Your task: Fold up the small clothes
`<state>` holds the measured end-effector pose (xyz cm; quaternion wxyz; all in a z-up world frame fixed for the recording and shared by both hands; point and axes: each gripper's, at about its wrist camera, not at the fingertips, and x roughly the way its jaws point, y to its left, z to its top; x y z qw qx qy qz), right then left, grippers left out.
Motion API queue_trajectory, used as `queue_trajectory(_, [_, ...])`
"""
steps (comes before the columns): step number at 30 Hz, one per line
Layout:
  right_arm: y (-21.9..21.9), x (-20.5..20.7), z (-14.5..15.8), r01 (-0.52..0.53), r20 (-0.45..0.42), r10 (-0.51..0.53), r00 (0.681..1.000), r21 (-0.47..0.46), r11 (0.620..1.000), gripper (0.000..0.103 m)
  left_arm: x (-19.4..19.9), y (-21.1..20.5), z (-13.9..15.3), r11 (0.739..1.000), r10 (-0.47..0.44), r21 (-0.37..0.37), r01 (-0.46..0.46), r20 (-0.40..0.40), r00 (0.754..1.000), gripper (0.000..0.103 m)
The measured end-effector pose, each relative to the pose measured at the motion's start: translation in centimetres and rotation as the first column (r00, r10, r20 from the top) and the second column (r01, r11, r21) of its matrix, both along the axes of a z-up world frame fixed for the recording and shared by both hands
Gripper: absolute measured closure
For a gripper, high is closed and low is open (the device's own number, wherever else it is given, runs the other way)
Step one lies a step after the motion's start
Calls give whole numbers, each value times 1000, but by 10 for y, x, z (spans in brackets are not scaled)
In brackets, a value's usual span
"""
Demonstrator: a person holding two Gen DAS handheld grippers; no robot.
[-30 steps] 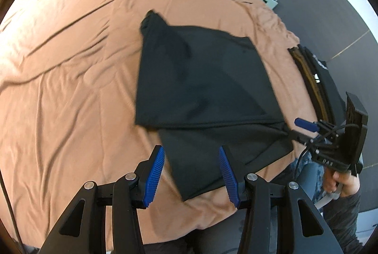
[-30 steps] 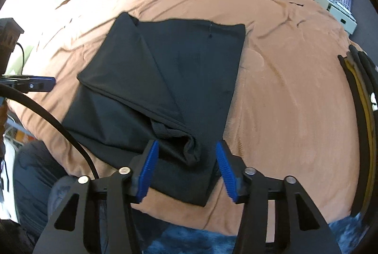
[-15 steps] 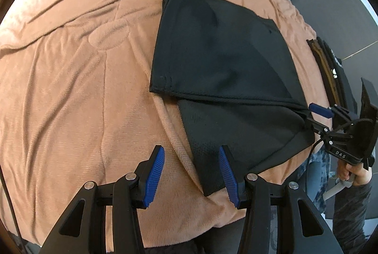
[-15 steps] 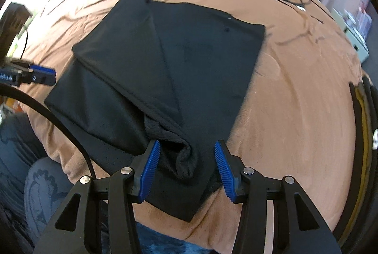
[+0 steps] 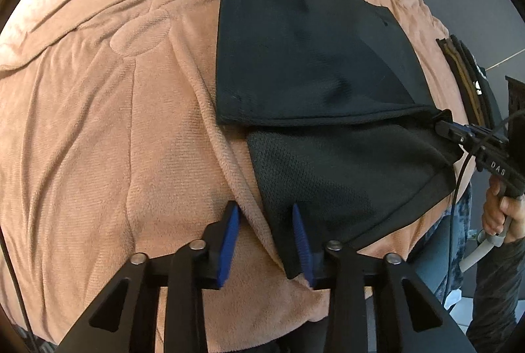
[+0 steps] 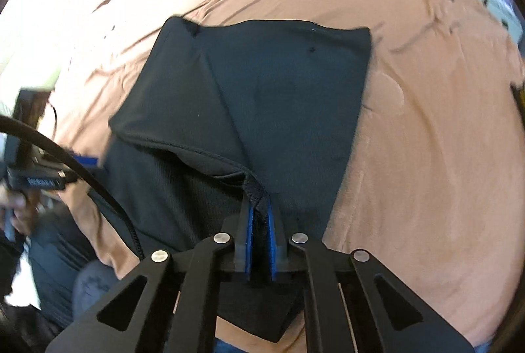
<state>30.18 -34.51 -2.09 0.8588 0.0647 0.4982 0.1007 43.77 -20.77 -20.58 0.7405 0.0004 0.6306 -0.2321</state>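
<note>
On my left, my left gripper [image 5: 266,223] sits low at the near corner of the black garment [image 5: 315,64], its jaws having just been closing and now narrow but not shut. Between them lie the garment's left hem and a raised ridge of the brown blanket [image 5: 98,123]. I judge that the main risk here: if the jaws shut as they stand, I pinch blanket together with cloth, or blanket alone, and any lift drags the bedding and rumples the fold. The hem lies closer to the right-hand pad, so the cloth could also slip out sideways.

The garment lies in the middle of the bed, an upper layer already folded slantwise over a lower mesh panel, its near edge hanging towards me.

On my right, my right gripper [image 6: 259,215] has just clamped shut on a bunched corner where the folded layer's seam comes down; the fabric stands pinched between the blue pads. I may hold only the top layer, so in my judgement pulling could peel the fold open. With one hand gripped and the other not, a lift would skew the cloth.
</note>
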Motion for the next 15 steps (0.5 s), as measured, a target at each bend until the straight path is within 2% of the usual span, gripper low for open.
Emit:
queue_trajectory(2, [-9,-4,-1,28,-3,-28,1000,49,998,100,-1,1,0,1000,-4,-14,4,-3,1000,84])
queue_trajectory(8, [-28,-22,5,70,-4,-70,998,169,983,101,-4,1,4,1000,-20,-8,21,15,1000,93])
queue_trajectory(12, [-27,-35,9,72,-2,-73,997,175,982,101,-4,4,4,1000,-25,-15,25,12,1000,94])
queue_trajectory(15, [-24,-43,7,80,0,-81,997,121,989,101,-5,3,5,999,-34,-10,34,11,999,94])
